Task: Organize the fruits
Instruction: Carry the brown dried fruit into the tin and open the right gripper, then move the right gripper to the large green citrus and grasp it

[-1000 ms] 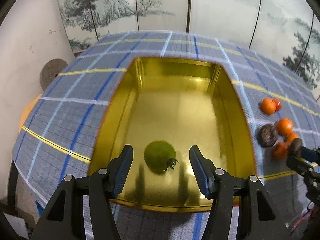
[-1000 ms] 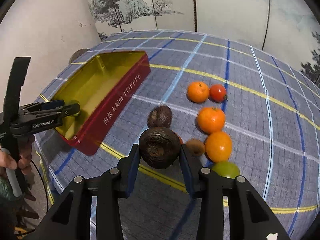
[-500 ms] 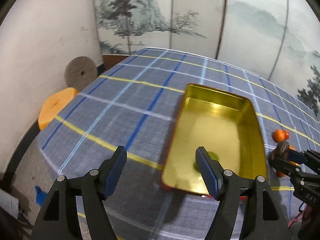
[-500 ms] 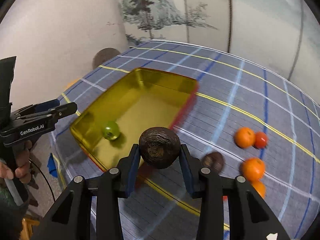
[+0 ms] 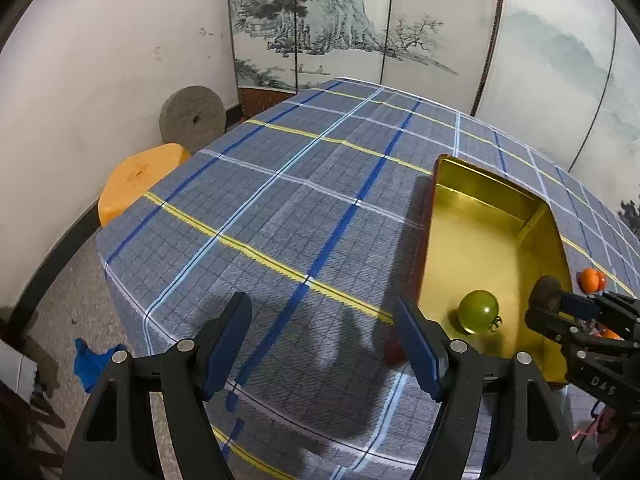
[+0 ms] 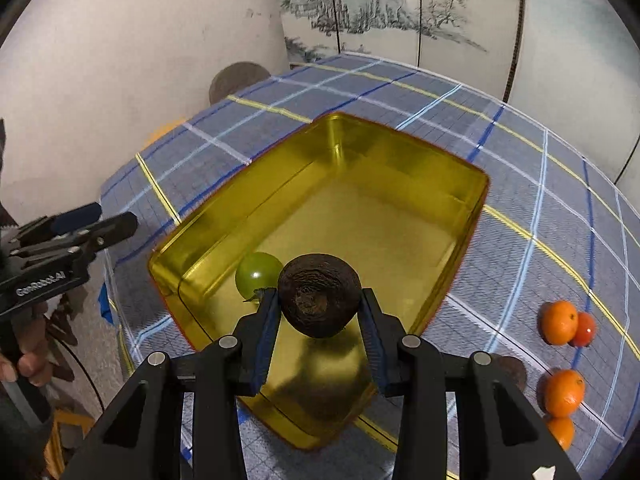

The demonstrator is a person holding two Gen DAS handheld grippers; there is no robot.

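**Dark fruit held over the gold tin; left gripper empty beside it**

The right gripper [image 6: 319, 312] clamps a dark brown, wrinkled round fruit [image 6: 318, 295] between its 2 blue pads, one pad pressed on each side. The fruit hangs above the near part of the gold tin [image 6: 460, 184], an open rectangular box with a shiny yellow inside and a red outer wall, standing on a blue plaid tablecloth [image 6: 520, 216].

1 green tomato [image 6: 256, 274] lies on the tin's floor near the left wall, just left of the held fruit in the right wrist view. In the left wrist view the same tomato [image 5: 478, 311] sits at the near end of the tin [image 5: 486, 180], its stem to the right.

The left gripper [image 5: 324, 344] hangs over bare cloth [image 5: 280, 200] to the left of the tin. Its jaws stand wide apart with nothing between them, having just been opening.

To the right of the tin, loose on the cloth, lie an orange [image 6: 559, 322] touching a small red tomato [image 6: 585, 329], and nearer, another orange [image 6: 564, 393] with a third [image 6: 560, 432] partly cut off below it.
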